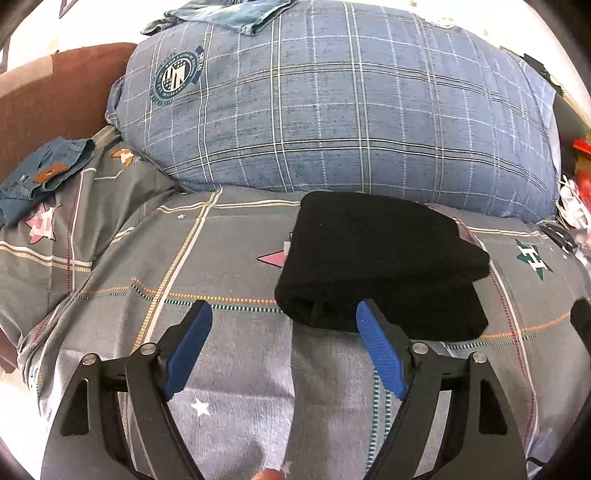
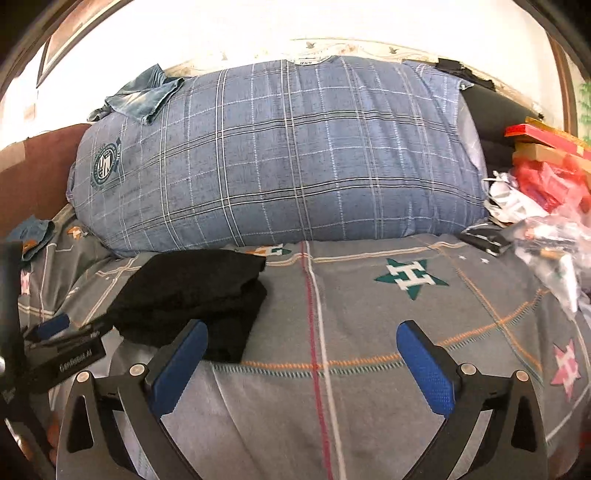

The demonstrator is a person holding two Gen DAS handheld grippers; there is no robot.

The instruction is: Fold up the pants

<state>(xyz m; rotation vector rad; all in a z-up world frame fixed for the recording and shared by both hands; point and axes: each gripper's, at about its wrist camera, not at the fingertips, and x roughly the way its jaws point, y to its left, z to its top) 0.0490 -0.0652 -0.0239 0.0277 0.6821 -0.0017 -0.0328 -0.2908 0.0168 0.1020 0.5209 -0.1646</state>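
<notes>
The black pants (image 1: 384, 262) lie folded into a compact stack on the grey patterned bedsheet (image 1: 229, 258), just in front of a big blue plaid pillow. My left gripper (image 1: 284, 314) is open and empty, its right fingertip at the near edge of the stack. In the right wrist view the pants (image 2: 192, 291) sit at the left. My right gripper (image 2: 303, 328) is open and empty over bare sheet (image 2: 362, 332), to the right of the stack. The left gripper's body (image 2: 62, 350) shows at that view's left edge.
The blue plaid pillow (image 1: 332, 110) fills the back of the bed, with denim cloth (image 1: 229, 14) on top. Folded jeans (image 1: 40, 177) lie at the far left. Red boxes and plastic bags (image 2: 546, 192) are piled at the right edge.
</notes>
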